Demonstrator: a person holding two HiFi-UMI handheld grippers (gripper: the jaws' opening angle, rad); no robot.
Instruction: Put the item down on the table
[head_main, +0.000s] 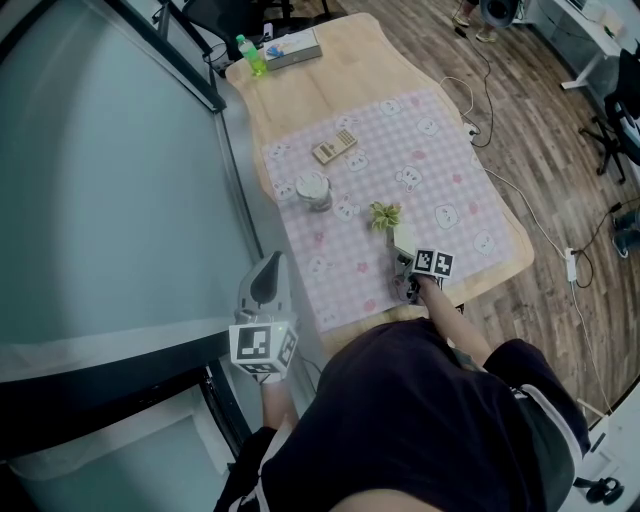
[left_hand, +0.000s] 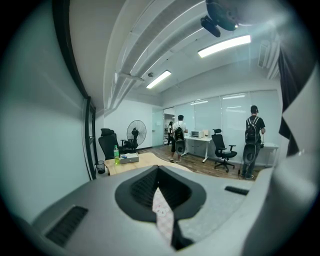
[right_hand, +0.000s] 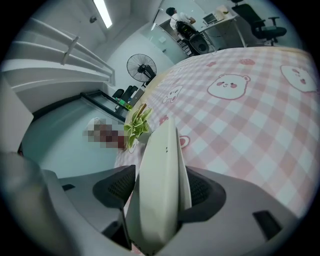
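Note:
A small green plant (head_main: 384, 215) in a white pot (head_main: 403, 240) hangs low over the pink checked cloth (head_main: 440, 170), near the table's front edge. My right gripper (head_main: 405, 262) is shut on the pot. In the right gripper view the white pot (right_hand: 160, 185) fills the gap between the jaws of the right gripper (right_hand: 160, 165), and the leaves (right_hand: 136, 125) stick out beyond it. Whether the pot touches the cloth I cannot tell. My left gripper (head_main: 268, 275) is off the table to the left, by the glass wall. In its own view the left gripper (left_hand: 162, 200) is shut, with nothing in it.
On the cloth stand a glass jar (head_main: 313, 190) and a tan calculator (head_main: 334, 147). A green bottle (head_main: 250, 55) and a box (head_main: 293, 47) sit at the table's far end. A glass partition (head_main: 110, 180) runs along the left. Cables (head_main: 530, 210) lie on the floor to the right.

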